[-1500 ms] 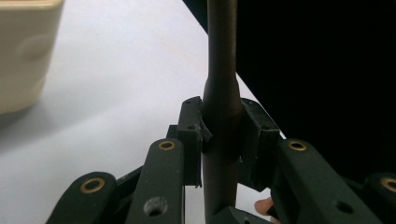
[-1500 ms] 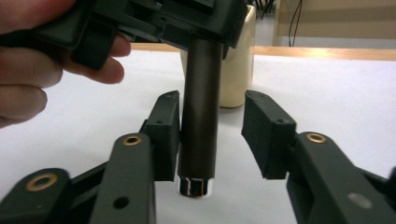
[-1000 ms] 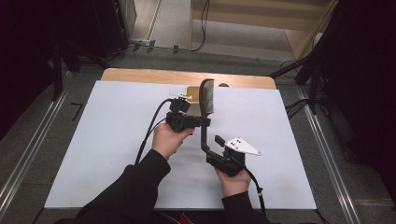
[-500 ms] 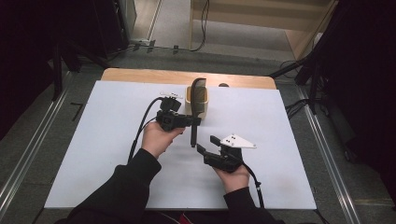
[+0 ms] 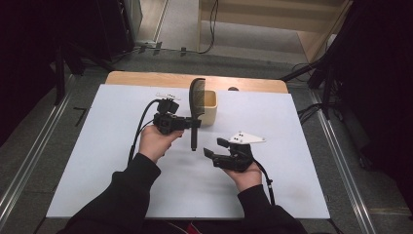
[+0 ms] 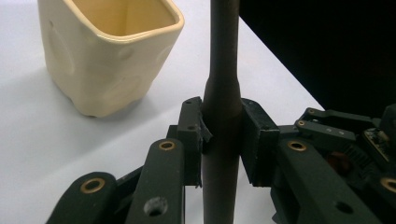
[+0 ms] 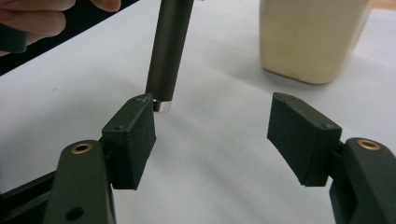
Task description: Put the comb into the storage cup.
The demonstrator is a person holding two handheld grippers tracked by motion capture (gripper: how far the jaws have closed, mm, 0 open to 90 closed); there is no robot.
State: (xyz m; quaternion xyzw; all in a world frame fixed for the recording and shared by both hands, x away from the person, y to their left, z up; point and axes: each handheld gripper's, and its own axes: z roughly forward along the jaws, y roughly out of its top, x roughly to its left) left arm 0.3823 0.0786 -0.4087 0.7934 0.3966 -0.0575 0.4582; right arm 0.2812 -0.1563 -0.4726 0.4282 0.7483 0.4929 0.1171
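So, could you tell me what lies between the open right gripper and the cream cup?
In the right gripper view, only bare white table lies between the right gripper and the cup; the comb's handle hangs off to one side.

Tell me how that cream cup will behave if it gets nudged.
The cup looks glazed ceramic, so probably heavy, slippery and breakable. Its squarish body shouldn't roll; small feet suggest it may tip if pushed high.
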